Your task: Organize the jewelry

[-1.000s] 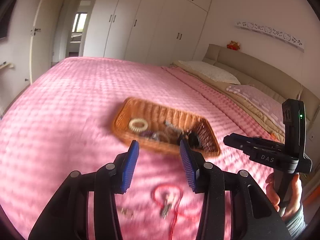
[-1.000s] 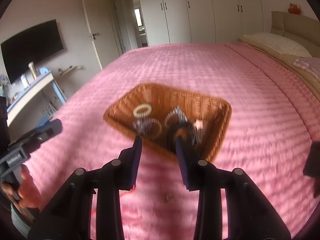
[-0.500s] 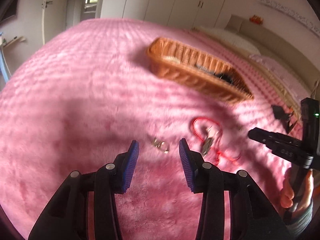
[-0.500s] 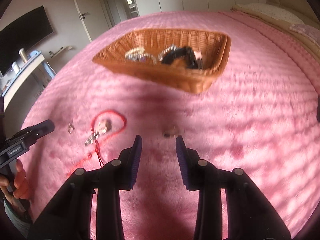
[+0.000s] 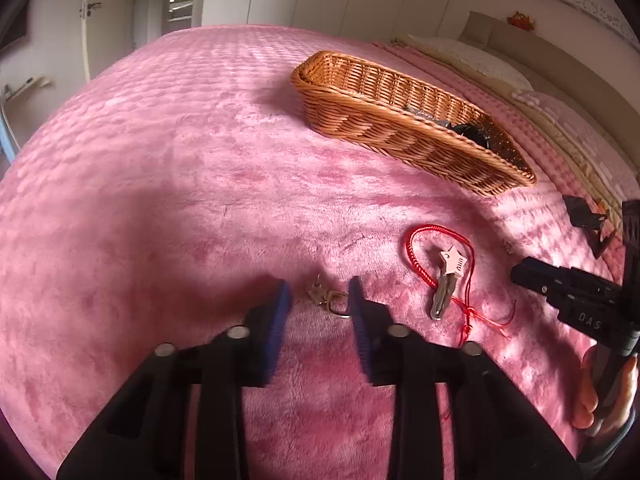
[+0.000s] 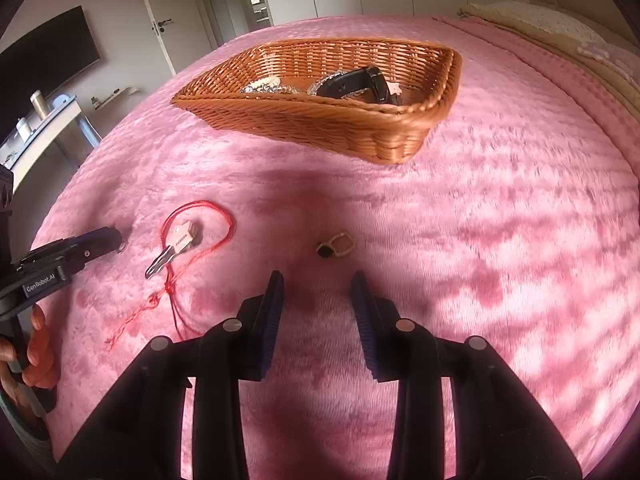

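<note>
A wicker basket (image 5: 400, 120) (image 6: 320, 120) with several jewelry pieces lies on the pink bedspread. My left gripper (image 5: 319, 296) is open, low over the bed, its tips on either side of a small gold ring piece (image 5: 330, 300). A red cord necklace (image 5: 424, 252) (image 6: 200, 240) with a star hair clip (image 5: 450, 276) (image 6: 176, 248) lies between the grippers. My right gripper (image 6: 318, 286) is open, just short of a gold ring with a dark stone (image 6: 336, 246). Each gripper shows in the other's view: the right (image 5: 568, 296), the left (image 6: 64, 256).
Pillows (image 5: 472, 56) and a headboard are at the bed's far right. White wardrobes line the back wall. A desk (image 6: 44, 128) and a TV stand left of the bed. A small black object (image 5: 588, 220) lies near the right edge.
Both grippers have dropped from above the basket down toward the bedspread. The left one now brackets the small gold piece; the right one is close to the stone ring.
</note>
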Motion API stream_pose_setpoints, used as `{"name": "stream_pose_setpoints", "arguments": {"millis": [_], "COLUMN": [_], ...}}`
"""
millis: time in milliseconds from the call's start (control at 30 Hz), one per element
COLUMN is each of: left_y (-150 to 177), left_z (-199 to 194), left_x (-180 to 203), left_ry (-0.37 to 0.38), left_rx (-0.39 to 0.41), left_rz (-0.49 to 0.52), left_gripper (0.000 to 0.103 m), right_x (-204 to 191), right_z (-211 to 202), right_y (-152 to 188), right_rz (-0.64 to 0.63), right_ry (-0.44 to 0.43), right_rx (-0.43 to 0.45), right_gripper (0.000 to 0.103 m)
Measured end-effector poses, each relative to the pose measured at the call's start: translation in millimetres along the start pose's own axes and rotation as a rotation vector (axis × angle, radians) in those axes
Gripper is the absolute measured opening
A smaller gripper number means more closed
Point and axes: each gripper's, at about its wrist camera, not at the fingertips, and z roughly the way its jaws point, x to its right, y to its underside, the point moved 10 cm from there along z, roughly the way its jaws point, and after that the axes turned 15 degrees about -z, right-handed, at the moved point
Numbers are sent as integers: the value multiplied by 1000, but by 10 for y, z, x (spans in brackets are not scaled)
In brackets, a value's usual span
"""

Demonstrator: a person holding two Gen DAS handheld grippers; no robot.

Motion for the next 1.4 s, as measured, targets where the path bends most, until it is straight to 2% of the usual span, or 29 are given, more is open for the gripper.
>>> {"name": "stream_pose_setpoints", "arguments": {"millis": [233,433,567,600,1067,1267,1400], "left_y": [31,33,37,38,-3,-110,-390], "left_z": [39,38,10,3,-261,-477,-754], "left_x": [36,33,54,64,200,317,545], "left_ry": [-8,5,9,11,67,113,155], "left_rx": [7,11,27,30,136,179,235], "left_rz": [30,25,36,41,84,72,90], "left_gripper": [15,9,8,8,8,8,8], "right_x": [23,8,-6,-8,-2,-45,-27], "right_z": [149,164,121,104,-233,-636,-937], "right_y": [-121,-135,-134,-132,-104,-356,-757], "right_rz": [-23,-30,-40,-38,-2,-28,-52], "right_ry": [29,31,45,42,-35,-56,-59], "right_rx": [-16,-6,11,17,78,145,225], "right_gripper": [32,14,13,9,9,9,9]}}
